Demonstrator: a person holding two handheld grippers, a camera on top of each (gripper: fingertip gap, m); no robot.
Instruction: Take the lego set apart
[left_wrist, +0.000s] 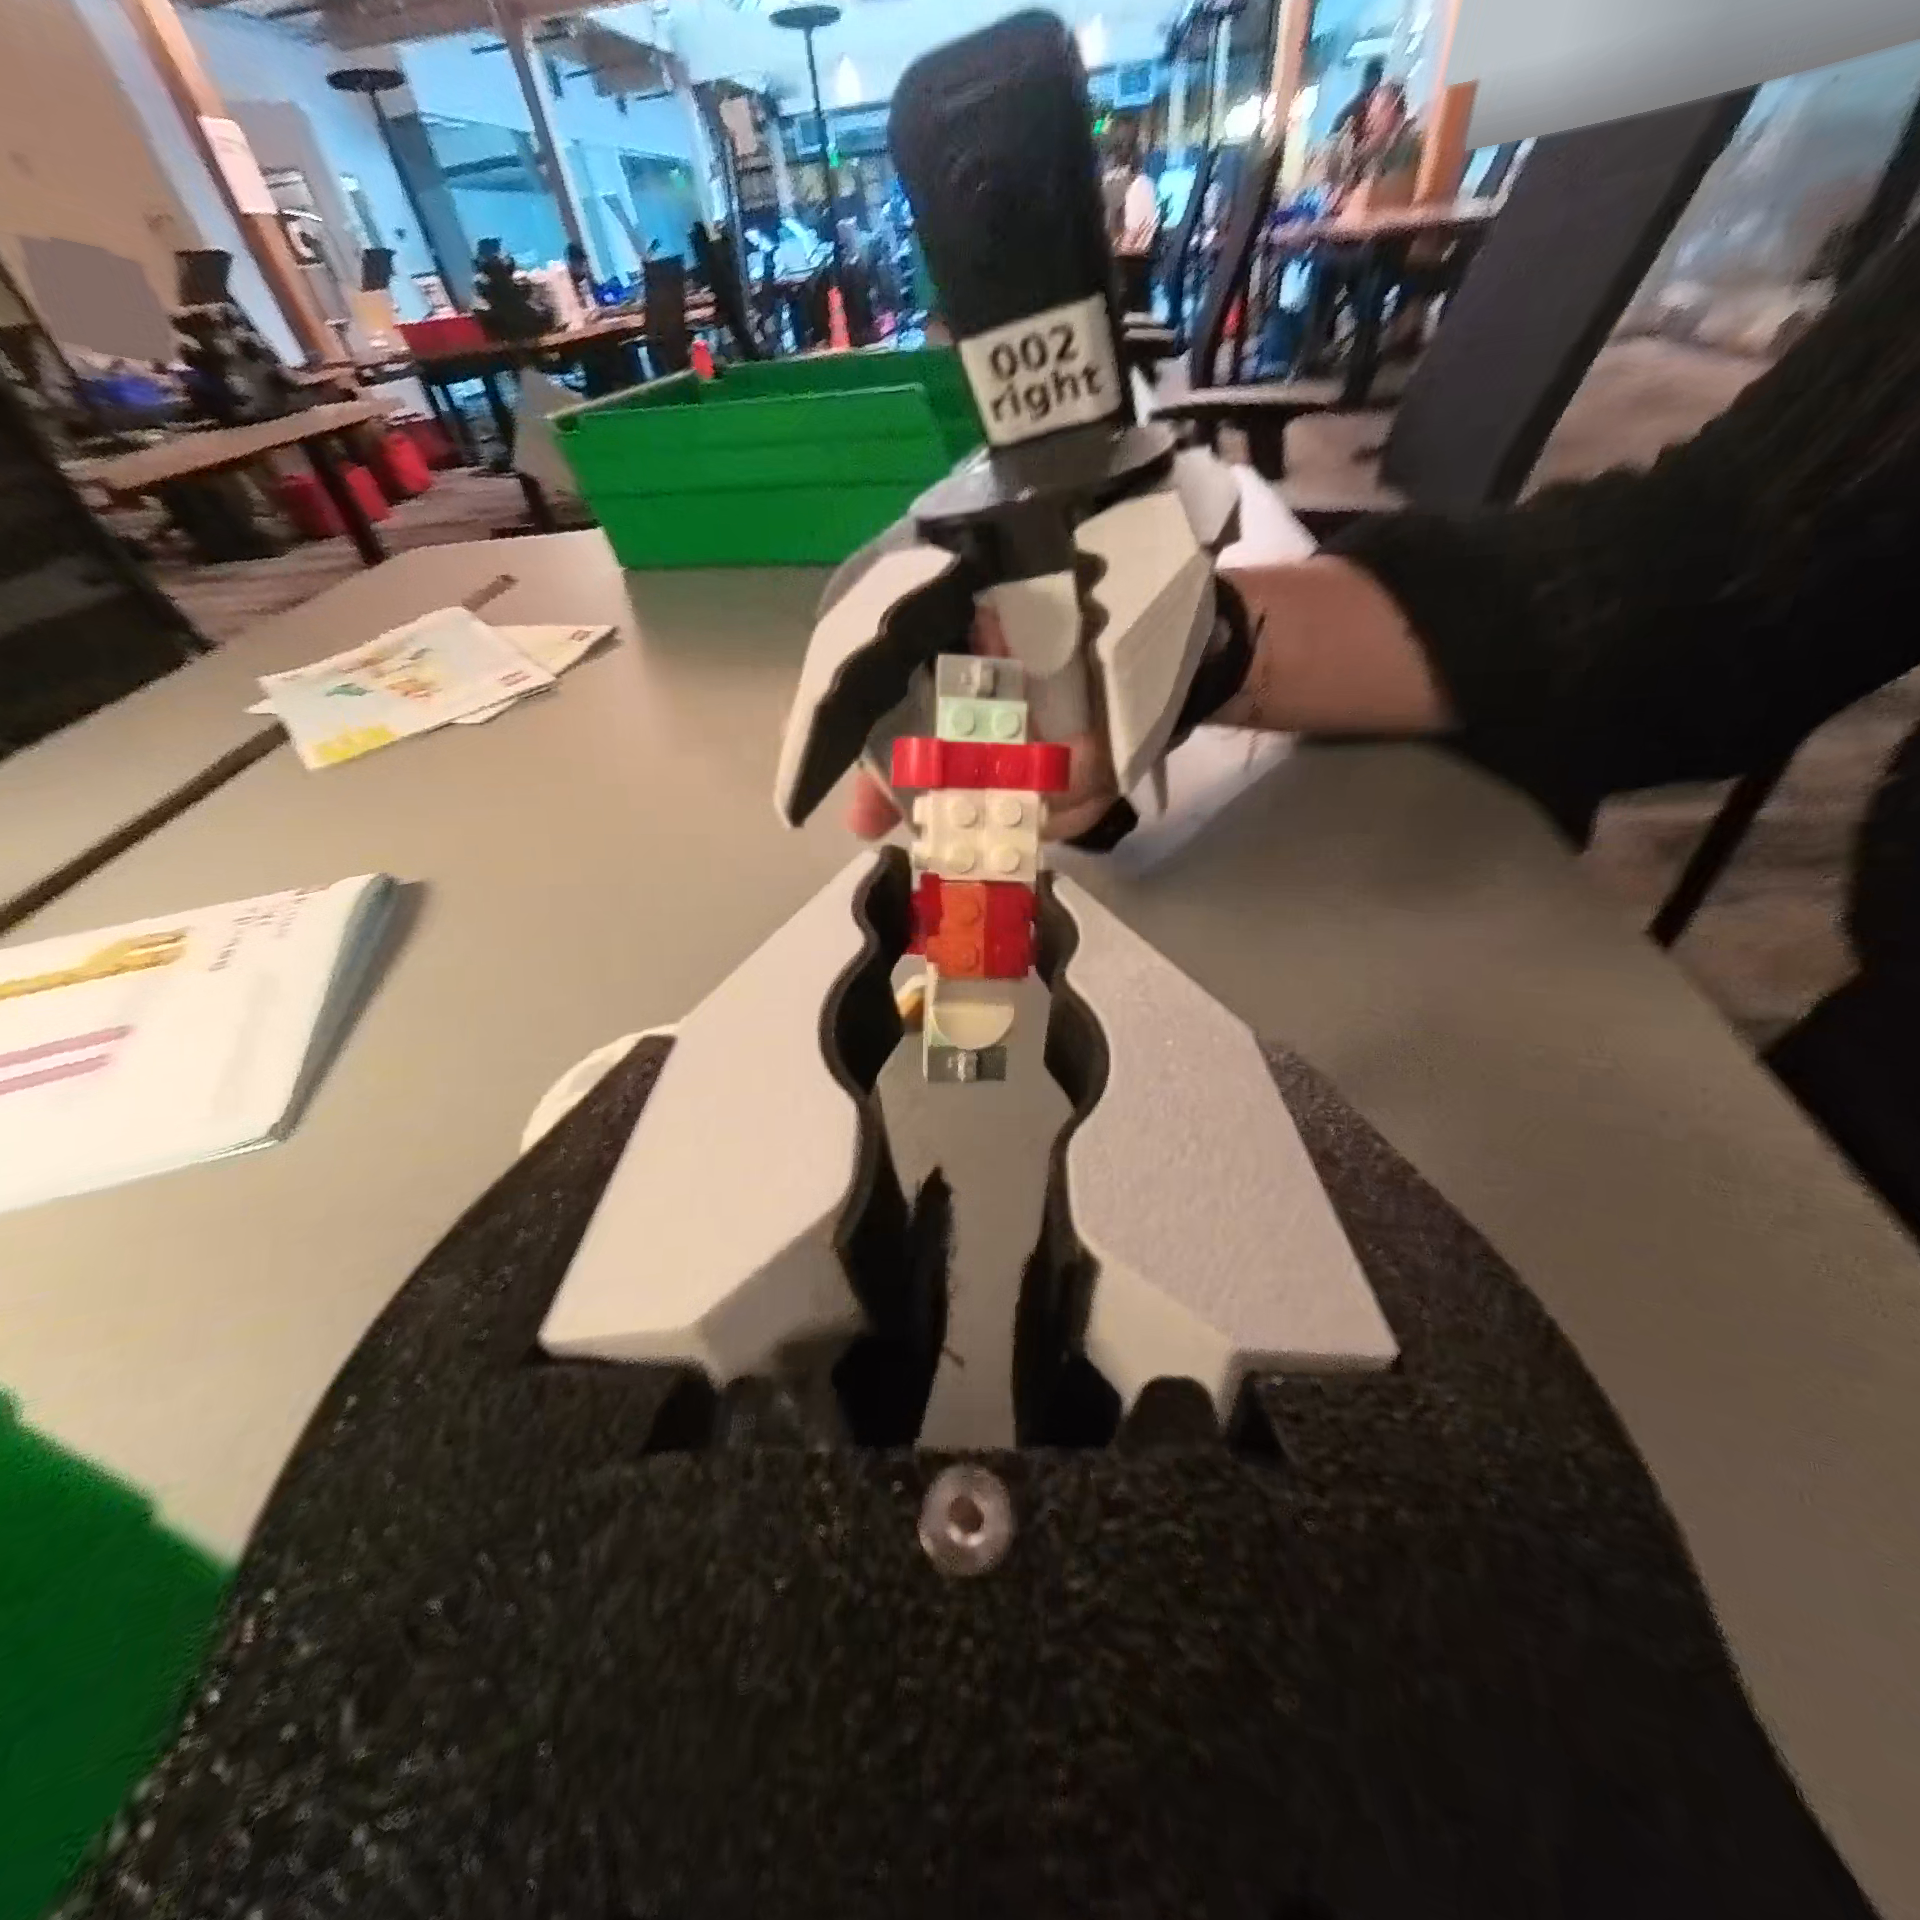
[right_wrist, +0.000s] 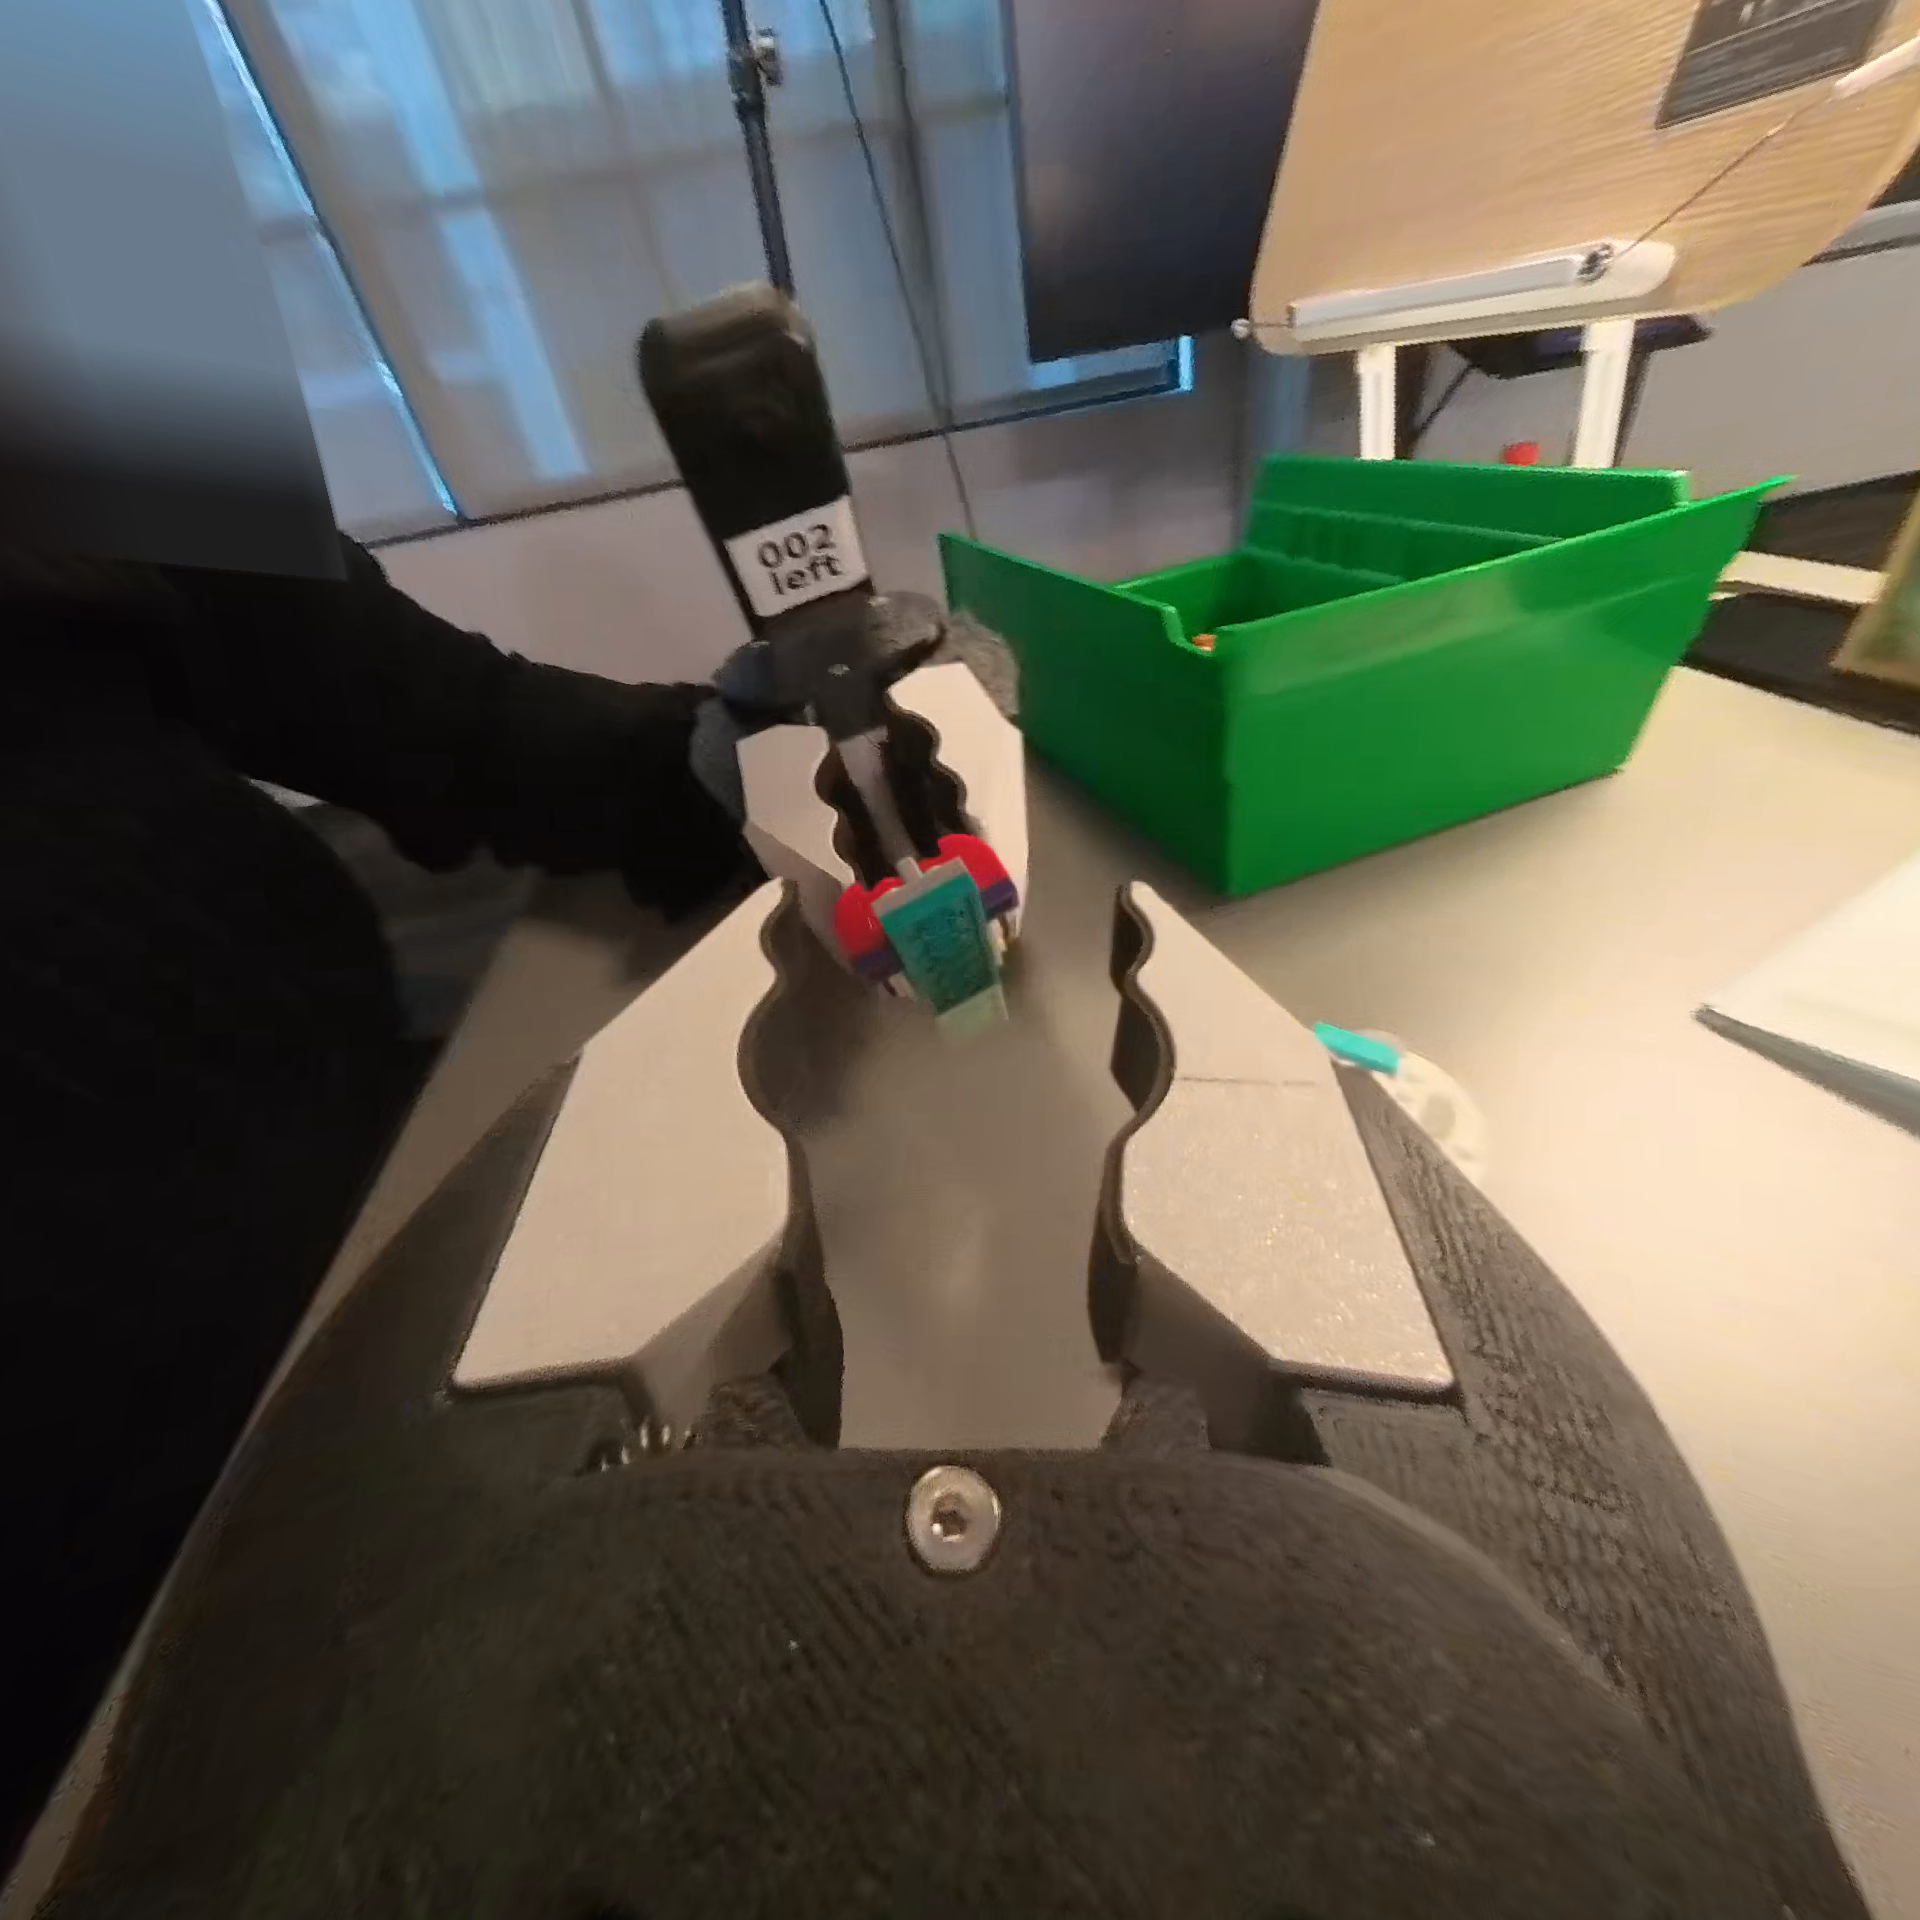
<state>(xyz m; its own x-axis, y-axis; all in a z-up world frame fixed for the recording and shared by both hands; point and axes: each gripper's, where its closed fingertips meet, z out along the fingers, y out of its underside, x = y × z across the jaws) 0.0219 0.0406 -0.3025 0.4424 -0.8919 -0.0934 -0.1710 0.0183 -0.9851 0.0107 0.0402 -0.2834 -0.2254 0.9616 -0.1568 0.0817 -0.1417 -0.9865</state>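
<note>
A small lego model (left_wrist: 975, 831) of red, white, orange and pale green bricks is held above the grey table (left_wrist: 582, 935). My left gripper (left_wrist: 971, 883) is shut on its red and orange middle. In the right wrist view the model (right_wrist: 925, 940) shows end-on, with a green plate facing the camera, gripped by the left gripper (right_wrist: 925, 904). My right gripper (right_wrist: 956, 914) is open, and the model's end lies between its fingertips (right_wrist: 784, 914), nearer the left one and not pinched. In the left wrist view the right gripper (left_wrist: 966, 805) faces me, its jaws spread around the model's far end.
A green bin (right_wrist: 1351, 748) stands on the table beyond the grippers and also shows in the left wrist view (left_wrist: 758, 488). Instruction booklets (left_wrist: 416, 696) (left_wrist: 156, 1029) lie to the left. A loose teal piece (right_wrist: 1351, 1049) and a paper sheet (right_wrist: 1839, 1018) lie to the right. The grippers are tip to tip, or close to it.
</note>
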